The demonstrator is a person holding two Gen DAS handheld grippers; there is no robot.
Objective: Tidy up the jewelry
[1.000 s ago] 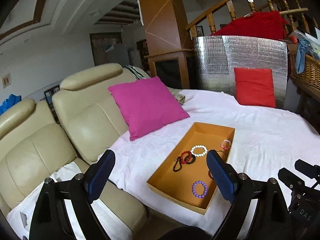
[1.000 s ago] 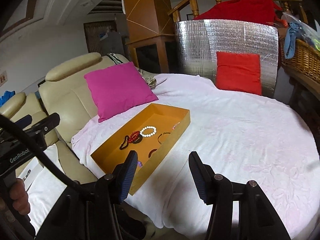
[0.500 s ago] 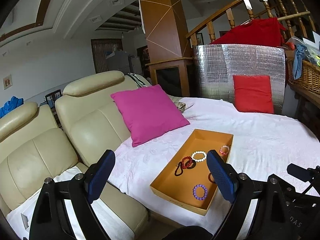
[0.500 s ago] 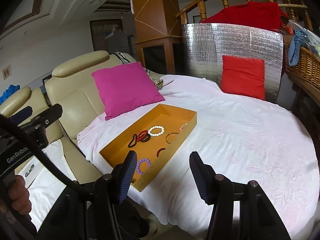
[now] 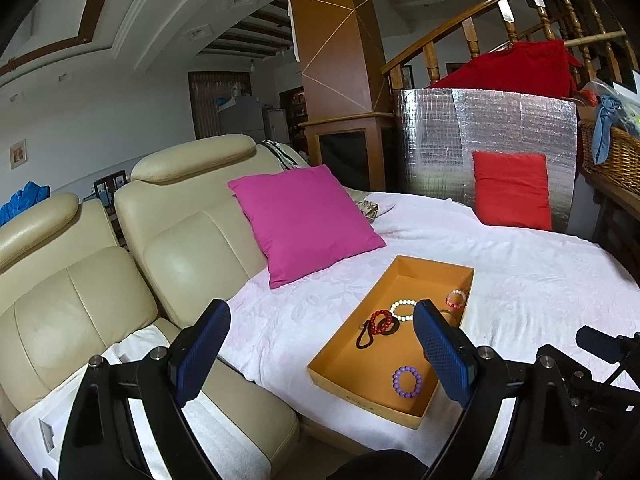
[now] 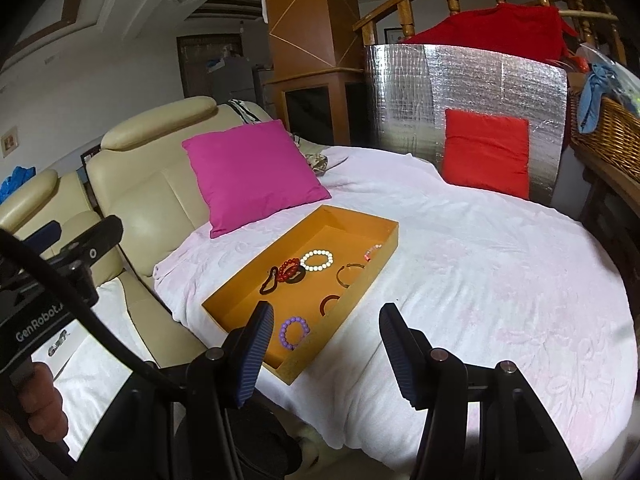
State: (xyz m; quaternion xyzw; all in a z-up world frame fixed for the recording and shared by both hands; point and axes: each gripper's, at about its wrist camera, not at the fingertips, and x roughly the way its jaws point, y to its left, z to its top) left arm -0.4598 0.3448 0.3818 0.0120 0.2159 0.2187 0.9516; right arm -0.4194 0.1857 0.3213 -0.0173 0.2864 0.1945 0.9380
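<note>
An orange tray (image 5: pixel 404 276) (image 6: pixel 316 222) lies on a round table under a white cloth. In it are a purple bead bracelet (image 5: pixel 407 382) (image 6: pixel 295 333), a white bead bracelet (image 5: pixel 404 310) (image 6: pixel 317 260), a red bead bracelet (image 5: pixel 379 321) (image 6: pixel 289 269), a black loop (image 5: pixel 364 338) (image 6: pixel 269 282), a pink bracelet (image 5: pixel 456 298) and brown bangles (image 6: pixel 348 275). My left gripper (image 5: pixel 320 354) is open and empty, held above and short of the tray. My right gripper (image 6: pixel 326 350) is open and empty over the tray's near corner.
A magenta cushion (image 5: pixel 304 222) leans on the cream sofa (image 5: pixel 92 280) left of the tray. A red cushion (image 5: pixel 512 190) rests against a silver foil screen (image 5: pixel 500 128) at the back. A wicker basket (image 5: pixel 610 160) stands at the right. White cloth (image 6: pixel 500 280) spreads right of the tray.
Both grippers have pulled back and tilted up, so the tray sits lower and smaller in both views. Both stay open and the jewelry has not moved.
</note>
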